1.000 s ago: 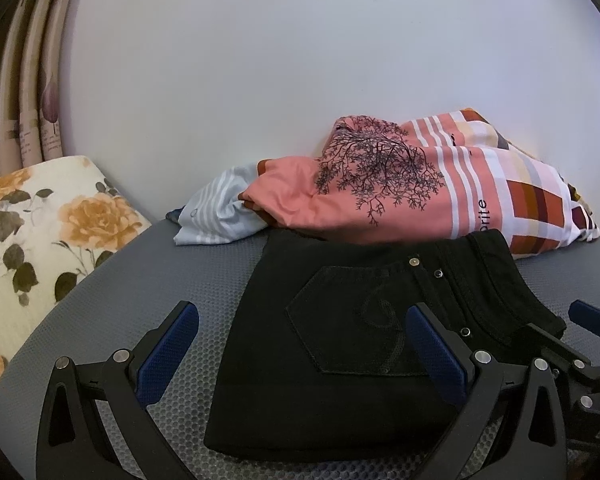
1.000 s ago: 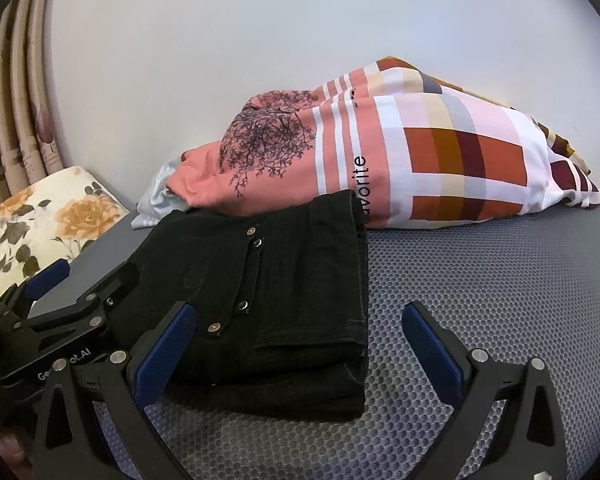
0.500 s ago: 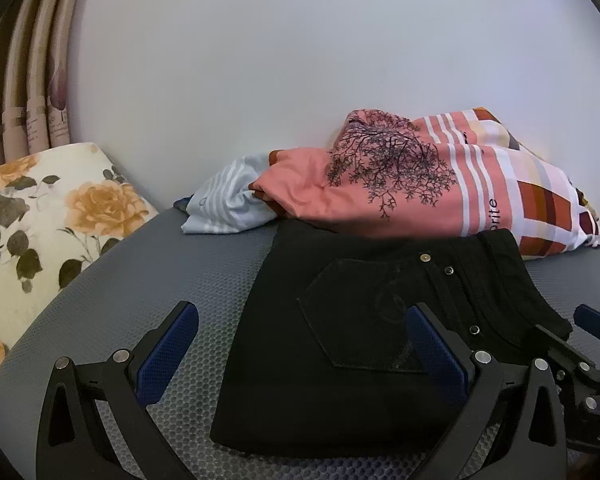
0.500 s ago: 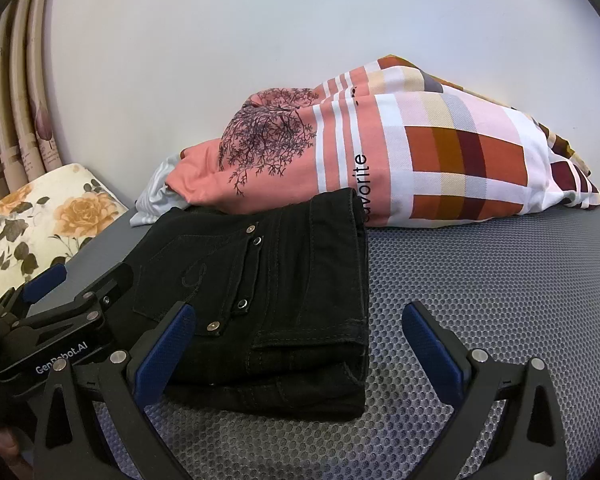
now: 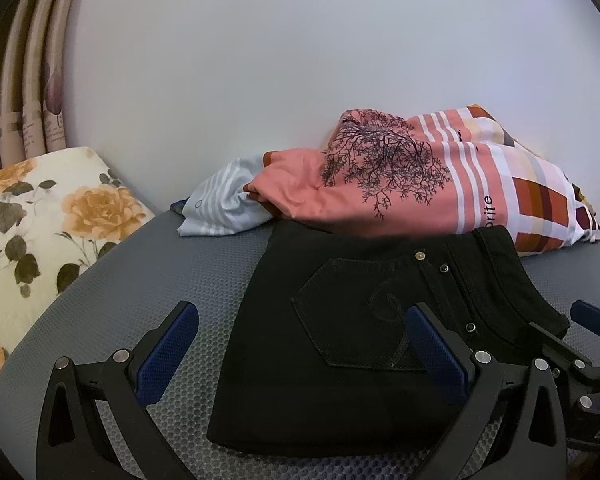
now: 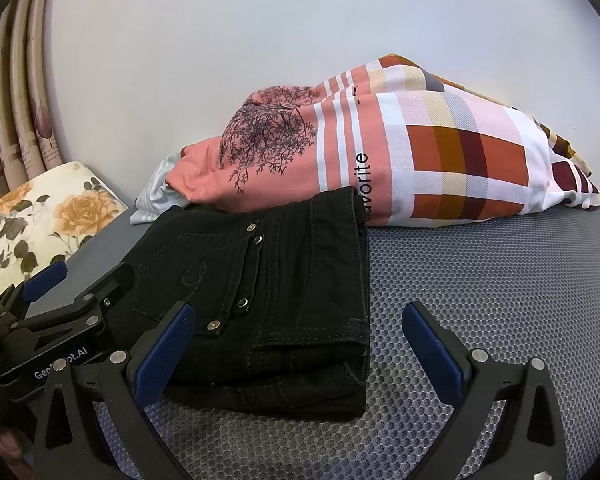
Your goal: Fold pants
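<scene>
Black pants [image 5: 352, 344] lie folded into a compact rectangle on the grey mesh surface [image 5: 140, 300], back pocket and rivets facing up. In the right wrist view the pants [image 6: 284, 292] show stacked layers at their near edge. My left gripper [image 5: 300, 348] is open just in front of the pants, its right finger over the pocket area, nothing held. My right gripper [image 6: 296, 344] is open too, straddling the pants' right front corner. The other gripper [image 6: 60, 312] shows at the left of the right wrist view, and at the right edge of the left wrist view as a second gripper [image 5: 580, 348].
A pile of pink, striped and checked fabric [image 5: 420, 188] lies against the white wall behind the pants. A floral cushion [image 5: 32, 232] sits at the left, curtains [image 5: 24, 92] above it. Grey mesh surface [image 6: 500, 292] extends right of the pants.
Both grippers have pulled back slightly from the folded pants and the views shifted a little rightward and down. The pants lie still; both grippers stay open.
</scene>
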Tool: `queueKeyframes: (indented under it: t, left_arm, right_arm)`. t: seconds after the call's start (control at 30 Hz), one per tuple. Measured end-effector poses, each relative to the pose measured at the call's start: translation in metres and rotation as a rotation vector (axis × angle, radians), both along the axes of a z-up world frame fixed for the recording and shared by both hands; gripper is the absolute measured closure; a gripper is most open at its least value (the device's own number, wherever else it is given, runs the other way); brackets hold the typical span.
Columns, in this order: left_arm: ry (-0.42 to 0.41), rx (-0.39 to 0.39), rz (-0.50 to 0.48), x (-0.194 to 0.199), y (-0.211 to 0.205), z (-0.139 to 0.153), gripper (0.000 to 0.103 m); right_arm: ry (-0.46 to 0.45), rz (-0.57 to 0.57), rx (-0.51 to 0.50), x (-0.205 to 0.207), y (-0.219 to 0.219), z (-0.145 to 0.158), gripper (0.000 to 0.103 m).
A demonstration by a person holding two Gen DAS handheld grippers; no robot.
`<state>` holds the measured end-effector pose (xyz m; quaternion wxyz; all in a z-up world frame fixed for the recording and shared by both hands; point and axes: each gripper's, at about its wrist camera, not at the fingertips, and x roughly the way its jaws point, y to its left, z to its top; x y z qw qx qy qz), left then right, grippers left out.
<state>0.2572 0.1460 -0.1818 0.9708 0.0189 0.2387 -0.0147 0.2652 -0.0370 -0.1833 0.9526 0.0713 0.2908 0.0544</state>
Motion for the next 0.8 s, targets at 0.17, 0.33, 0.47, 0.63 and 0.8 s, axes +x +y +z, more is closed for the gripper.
queueKeyframes:
  t: [0.17,0.33,0.47,0.63,0.8]
  left_arm:
    - [0.007,-0.008,0.000,0.0015,0.0010,-0.0005,0.000]
    - [0.006,-0.004,-0.002,0.0016,0.0007,0.0000,0.000]
    - [0.013,-0.006,-0.006,0.0040,0.0000,-0.0011,0.000]
    - [0.012,-0.005,-0.007,0.0032,0.0005,-0.0014,0.000]
    - [0.014,-0.007,-0.008,0.0031,0.0011,-0.0014,0.000]
  right_arm:
    - [0.002,0.002,-0.003,0.0004,0.0012,-0.0009,0.000]
    - [0.003,0.003,-0.002,0.0004,0.0019,-0.0010,0.000]
    - [0.003,0.002,-0.002,0.0005,0.0016,-0.0009,0.000]
    - [0.003,0.002,-0.003,0.0004,0.0015,-0.0008,0.000]
    - [0.003,0.002,-0.002,0.0005,0.0014,-0.0007,0.000]
